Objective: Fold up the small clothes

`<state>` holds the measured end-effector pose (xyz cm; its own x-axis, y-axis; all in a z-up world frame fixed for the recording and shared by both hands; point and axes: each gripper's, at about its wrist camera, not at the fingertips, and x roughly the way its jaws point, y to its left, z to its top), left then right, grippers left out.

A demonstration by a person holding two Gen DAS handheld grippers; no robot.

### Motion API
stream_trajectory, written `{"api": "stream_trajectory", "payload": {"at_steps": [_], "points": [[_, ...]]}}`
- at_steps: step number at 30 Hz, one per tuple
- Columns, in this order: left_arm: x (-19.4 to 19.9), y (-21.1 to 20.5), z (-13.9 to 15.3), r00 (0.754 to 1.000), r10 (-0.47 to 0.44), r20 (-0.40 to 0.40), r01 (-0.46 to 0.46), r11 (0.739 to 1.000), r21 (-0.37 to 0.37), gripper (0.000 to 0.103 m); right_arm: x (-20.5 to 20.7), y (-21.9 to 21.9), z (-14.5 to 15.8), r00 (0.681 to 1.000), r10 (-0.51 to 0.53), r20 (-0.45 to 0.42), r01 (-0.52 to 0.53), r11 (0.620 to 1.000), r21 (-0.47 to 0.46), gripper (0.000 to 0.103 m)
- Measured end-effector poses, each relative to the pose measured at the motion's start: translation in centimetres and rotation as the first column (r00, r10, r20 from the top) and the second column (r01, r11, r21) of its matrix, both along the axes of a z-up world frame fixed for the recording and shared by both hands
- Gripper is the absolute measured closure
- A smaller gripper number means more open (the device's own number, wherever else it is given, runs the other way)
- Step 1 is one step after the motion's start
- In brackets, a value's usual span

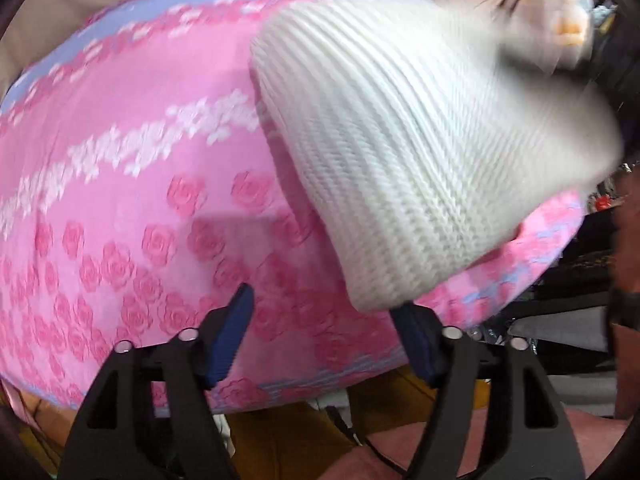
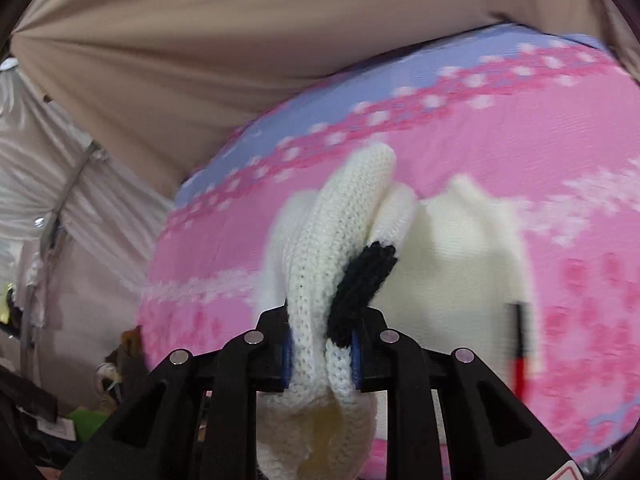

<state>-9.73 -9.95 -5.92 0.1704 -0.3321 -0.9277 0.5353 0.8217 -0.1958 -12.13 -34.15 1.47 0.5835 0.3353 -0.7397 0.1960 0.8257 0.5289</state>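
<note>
A white ribbed knit garment point(image 1: 400, 152) hangs blurred over the pink rose-patterned cloth point(image 1: 120, 200), at the upper right of the left wrist view. My left gripper point(image 1: 324, 324) is open, its right finger just under the garment's lower edge, holding nothing. In the right wrist view my right gripper point(image 2: 322, 352) is shut on a bunched fold of the white knit point(image 2: 320, 240), which has a black knit trim point(image 2: 364, 280). More of the garment point(image 2: 460, 260) hangs behind over the pink cloth point(image 2: 520, 140).
Beige fabric point(image 2: 200, 40) lies behind the pink cloth. A red and black rod point(image 2: 519, 344) shows at the right. Dark clutter point(image 1: 580, 280) lies beyond the cloth's right edge. A person's arm point(image 1: 628, 280) is at the far right.
</note>
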Motion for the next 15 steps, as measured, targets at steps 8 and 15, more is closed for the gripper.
{"api": "stream_trajectory", "payload": {"at_steps": [8,15], "points": [[1.5,-2.2,3.4,0.999,-0.012,0.052,0.013,1.0,-0.005,0.026,-5.0,-5.3,-9.0,0.979,-0.14,-0.149,0.157,0.982,0.108,0.06],[2.1,-4.0,1.8,1.0,-0.009,0.015,0.008,0.998,0.063,0.025,-9.0,-4.0,-9.7,0.98,-0.116,-0.161,0.144,0.974,0.177,0.049]]}}
